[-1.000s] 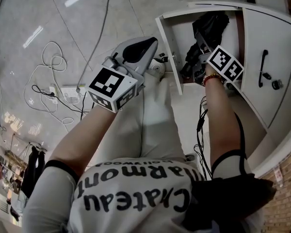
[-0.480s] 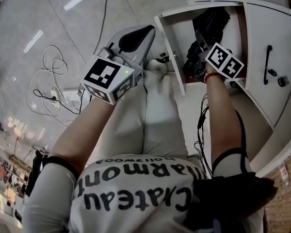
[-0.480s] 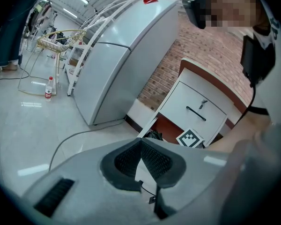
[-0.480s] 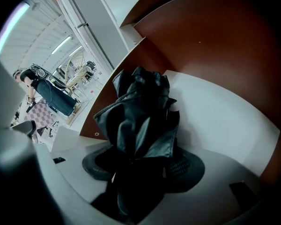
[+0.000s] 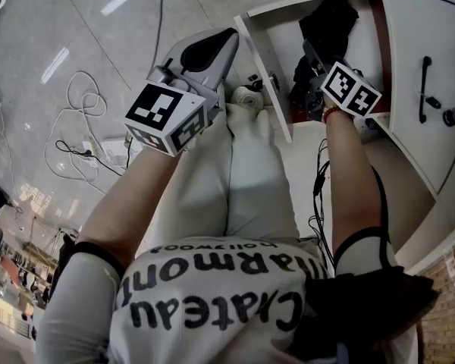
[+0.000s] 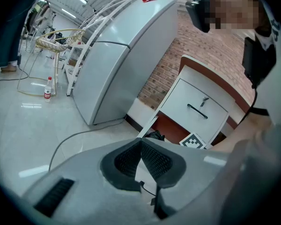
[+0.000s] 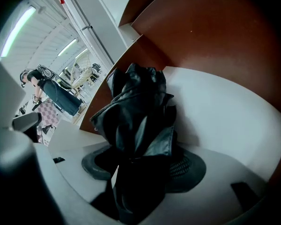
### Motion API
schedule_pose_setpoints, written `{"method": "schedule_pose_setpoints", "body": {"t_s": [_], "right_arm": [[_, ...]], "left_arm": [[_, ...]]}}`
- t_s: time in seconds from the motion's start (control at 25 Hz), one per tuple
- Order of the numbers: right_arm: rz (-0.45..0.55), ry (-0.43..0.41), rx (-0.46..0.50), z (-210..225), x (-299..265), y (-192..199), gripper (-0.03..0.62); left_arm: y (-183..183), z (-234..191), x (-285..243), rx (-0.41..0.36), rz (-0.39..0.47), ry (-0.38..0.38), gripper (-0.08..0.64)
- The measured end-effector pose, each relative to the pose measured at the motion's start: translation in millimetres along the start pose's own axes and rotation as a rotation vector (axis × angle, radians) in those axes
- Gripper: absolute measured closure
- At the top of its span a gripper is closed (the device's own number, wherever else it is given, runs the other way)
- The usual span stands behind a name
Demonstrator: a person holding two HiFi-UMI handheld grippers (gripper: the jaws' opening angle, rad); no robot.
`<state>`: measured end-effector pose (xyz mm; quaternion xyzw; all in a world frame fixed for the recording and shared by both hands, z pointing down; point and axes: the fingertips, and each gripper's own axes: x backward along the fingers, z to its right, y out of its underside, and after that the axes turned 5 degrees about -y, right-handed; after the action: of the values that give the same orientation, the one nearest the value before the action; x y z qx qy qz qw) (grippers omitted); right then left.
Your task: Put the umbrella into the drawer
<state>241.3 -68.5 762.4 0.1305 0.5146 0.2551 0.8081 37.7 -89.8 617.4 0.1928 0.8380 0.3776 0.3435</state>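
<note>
The black folded umbrella (image 7: pixel 136 121) hangs inside the open drawer (image 5: pixel 262 59), over its white floor (image 7: pixel 225 121) and by its red-brown walls. My right gripper (image 7: pixel 143 165) is shut on the umbrella's lower part, with dark fabric bulging out between the pads. In the head view the right gripper (image 5: pixel 311 70) reaches into the drawer at the top right, with the umbrella (image 5: pixel 330 21) beyond it. My left gripper (image 5: pixel 208 48) hovers above the floor left of the drawer. In the left gripper view the left gripper (image 6: pixel 141 146) is shut with its pads meeting and nothing between them.
A white cabinet front with a black handle (image 5: pixel 425 89) stands right of the drawer. Cables (image 5: pixel 76 105) and a power strip (image 5: pixel 110 146) lie on the tiled floor at the left. The person's pale trousers (image 5: pixel 243 173) fill the middle. A grey fridge (image 6: pixel 126 55) stands further off.
The head view has shifted, so both grippers sit a little higher in it. The right gripper has rolled slightly and keeps its hold on the umbrella inside the drawer.
</note>
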Motion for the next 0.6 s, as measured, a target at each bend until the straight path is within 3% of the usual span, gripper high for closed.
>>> {"method": "schedule_pose_setpoints", "body": {"t_s": [0.44, 0.6], "right_arm": [[-0.01, 0.017, 0.027, -0.3, 0.4, 1.9, 0.337], [-0.053, 0.064, 0.047, 0.3, -1.5, 4.1, 0.337]], "left_arm": [[-7.8, 9.3, -1.7, 0.013, 0.001, -0.018, 0.545], [0.2, 9.8, -0.2, -0.031, -0.038, -0.04, 0.545]]}}
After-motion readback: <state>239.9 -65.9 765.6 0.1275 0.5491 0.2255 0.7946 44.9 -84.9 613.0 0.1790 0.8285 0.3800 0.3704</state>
